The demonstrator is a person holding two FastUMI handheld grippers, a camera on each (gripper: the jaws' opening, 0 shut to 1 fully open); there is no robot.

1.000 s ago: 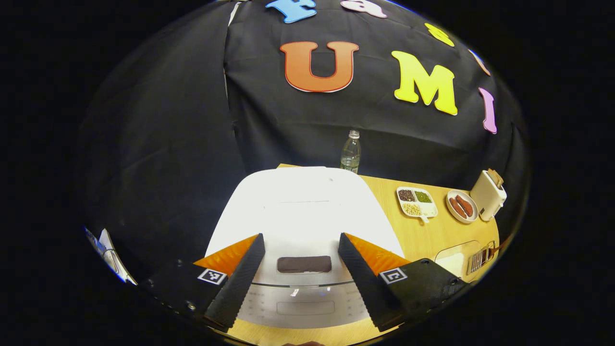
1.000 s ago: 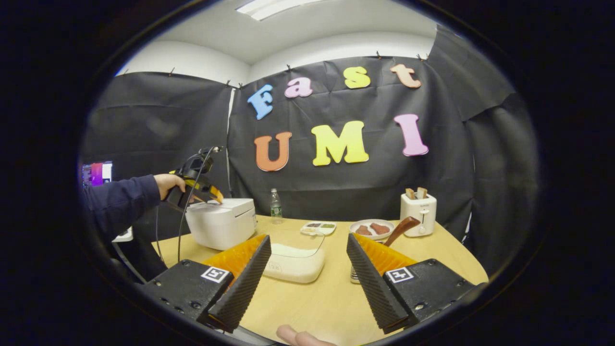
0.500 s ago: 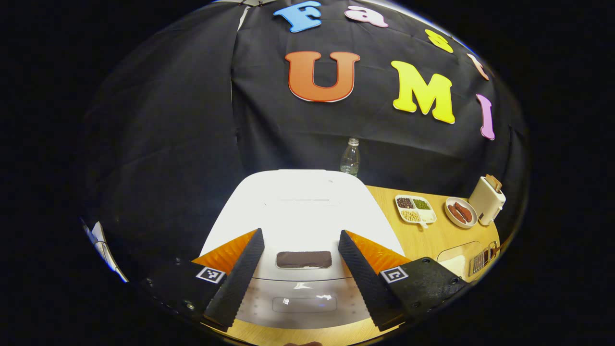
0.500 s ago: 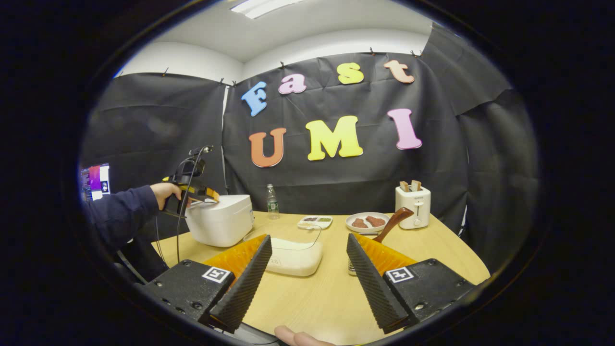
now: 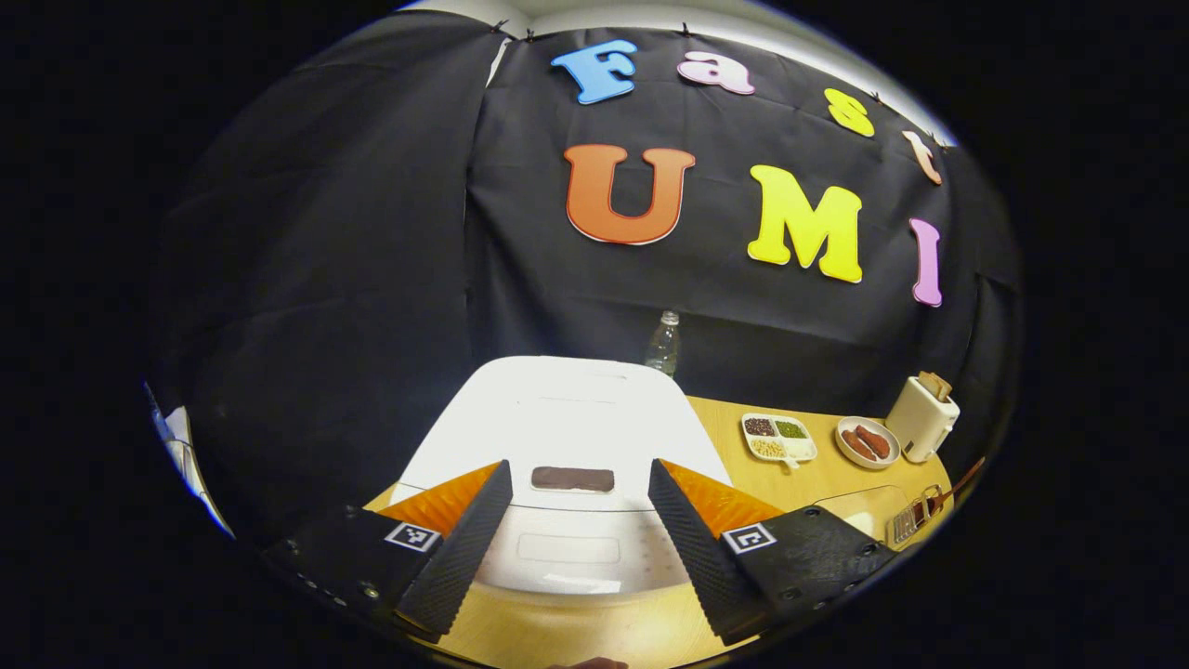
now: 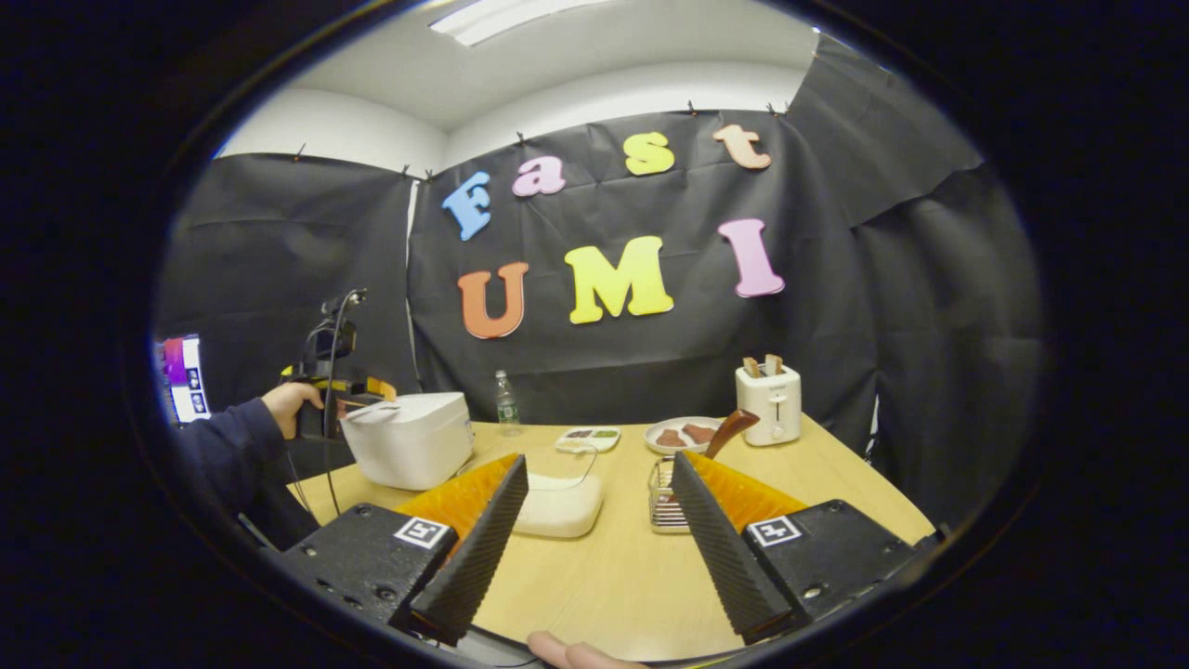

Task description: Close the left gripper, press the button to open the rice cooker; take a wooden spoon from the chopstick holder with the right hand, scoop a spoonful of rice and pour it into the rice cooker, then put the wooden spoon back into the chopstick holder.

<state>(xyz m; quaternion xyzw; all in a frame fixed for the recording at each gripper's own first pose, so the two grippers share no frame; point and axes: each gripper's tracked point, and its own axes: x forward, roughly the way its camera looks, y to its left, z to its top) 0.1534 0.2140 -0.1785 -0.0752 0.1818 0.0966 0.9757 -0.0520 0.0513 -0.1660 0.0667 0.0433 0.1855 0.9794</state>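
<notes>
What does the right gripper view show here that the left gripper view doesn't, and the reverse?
Right gripper view: a hand holding the left gripper at the rice cooker's lid, and a ceiling light. Left gripper view: the cooker's dark button from above, ahead of that gripper's open fingers. Shared: the cooker, water bottle, toaster, chopstick holder.
</notes>
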